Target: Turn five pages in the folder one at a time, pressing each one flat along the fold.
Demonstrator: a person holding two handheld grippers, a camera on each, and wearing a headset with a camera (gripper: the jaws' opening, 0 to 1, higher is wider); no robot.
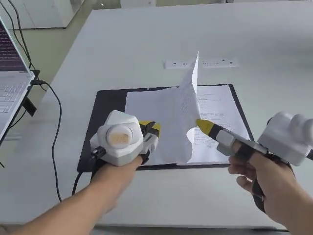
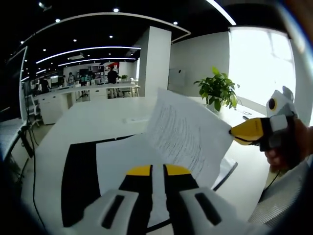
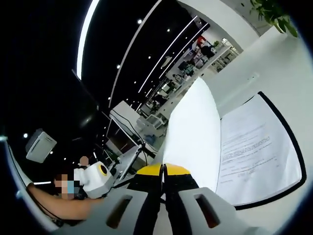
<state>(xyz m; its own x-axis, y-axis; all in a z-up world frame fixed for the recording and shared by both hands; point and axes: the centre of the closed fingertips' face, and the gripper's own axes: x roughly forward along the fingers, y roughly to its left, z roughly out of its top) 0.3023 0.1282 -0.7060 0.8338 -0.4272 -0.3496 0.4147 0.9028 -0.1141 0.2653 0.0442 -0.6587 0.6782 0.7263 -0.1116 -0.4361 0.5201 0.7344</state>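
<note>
Right gripper [image 1: 203, 126] grasps the raised page [image 1: 188, 105], left gripper [image 1: 150, 129] clenched empty — hard pulling risks tearing it from the folder [image 1: 110, 105].

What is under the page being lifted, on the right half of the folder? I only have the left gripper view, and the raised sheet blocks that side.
Observer: In the head view a printed page lies flat on the right half of the folder, text side up.
Operator: And is that lift a real clamp, or just a push from the side?
Observer: A clamp. In the right gripper view the right hand-held gripper has its jaws together on the edge of the lifted page, which rises from between them.
</note>
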